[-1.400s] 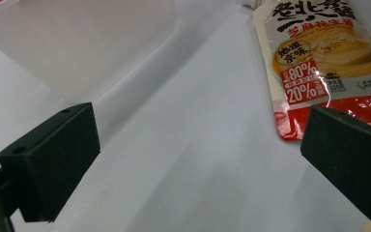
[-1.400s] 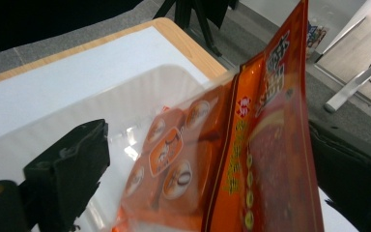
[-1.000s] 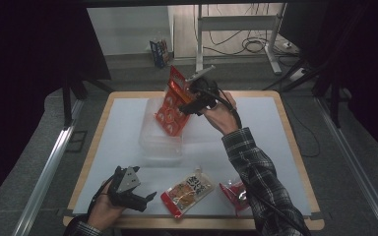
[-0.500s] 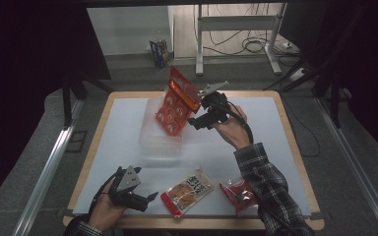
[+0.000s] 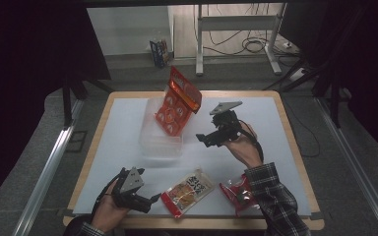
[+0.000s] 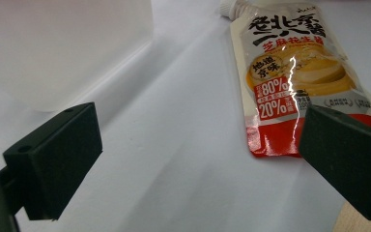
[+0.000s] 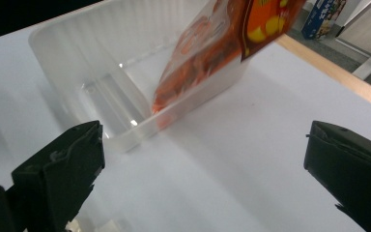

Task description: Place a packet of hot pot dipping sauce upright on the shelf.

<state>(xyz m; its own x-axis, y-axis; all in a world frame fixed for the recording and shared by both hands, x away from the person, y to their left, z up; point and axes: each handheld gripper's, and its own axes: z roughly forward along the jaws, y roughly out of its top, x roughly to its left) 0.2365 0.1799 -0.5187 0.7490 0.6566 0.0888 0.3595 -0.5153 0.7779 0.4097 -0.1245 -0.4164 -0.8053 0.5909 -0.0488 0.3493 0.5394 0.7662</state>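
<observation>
While the orange snack bag (image 5: 178, 102) stands tilted in the clear plastic bin (image 5: 161, 138), its lower end down inside and its top leaning up and out toward the far right, the right gripper (image 5: 207, 139) sits just right of the bin, above the white table mat (image 5: 118, 132). Its jaws are spread wide with nothing between them. From the right gripper view, the bag (image 7: 207, 53) rests against the bin's wall (image 7: 77, 53), well apart from both jaws.

Left gripper (image 5: 150, 200) is at the near left edge of the table, held in a hand (image 5: 106, 209), low over the mat. Jaws wide apart here too, gripping nothing. Just right of it lies a flat sauce pouch (image 5: 187, 191), red and cream, with a white spout pointing to the far right. In the left gripper view the pouch (image 6: 290, 77) lies flat on the mat ahead of the jaw on that picture's right, not touching it, and the bin's corner (image 6: 67, 43) is ahead on the other side.

A small red packet (image 5: 236, 191) lies near the right, next to the plaid sleeve (image 5: 275, 196), partly covered by it. A blue box (image 5: 158, 51) stands on the floor beyond the table's far edge.
</observation>
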